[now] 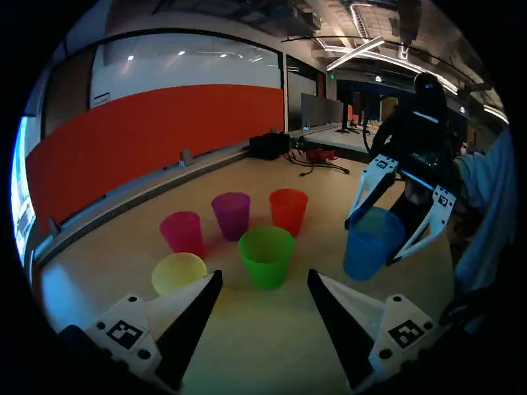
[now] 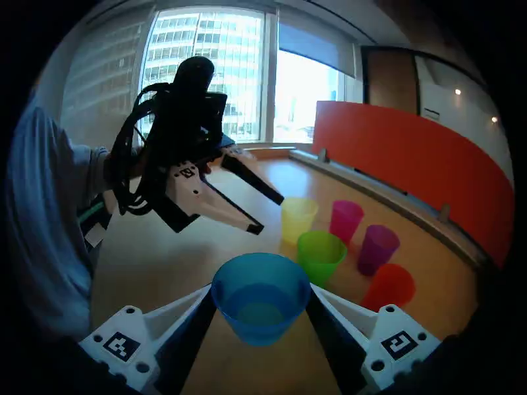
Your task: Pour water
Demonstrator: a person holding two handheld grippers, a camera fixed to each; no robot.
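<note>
So the right gripper (image 2: 260, 289) is holding the blue cup (image 1: 372, 243), both fingers pressing on its sides just under the rim, and there's water (image 2: 253, 311) sitting low in it, well under half full. It's looking like the cup is hanging off to the side of the cluster rather than resting on the table (image 1: 263, 342), though I can't say for sure.

The left gripper (image 1: 263, 275) is hovering with its fingers spread wide and nothing between them, pointing at the green cup (image 1: 266, 257). The yellow cup (image 1: 178, 273), pink cup (image 1: 182, 232), purple cup (image 1: 231, 214) and orange cup (image 1: 288, 210) are standing close around it, all upright.

My guess on handling: these are looking like thin, light plastic tumblers (smooth and tapered, so probably slippery), meaning a hard squeeze is going to flex the wall and a soft one is risking a slide. Gripping high near the rim, where it's stiffest, seems right. An empty target cup could tip easily if bumped.
</note>
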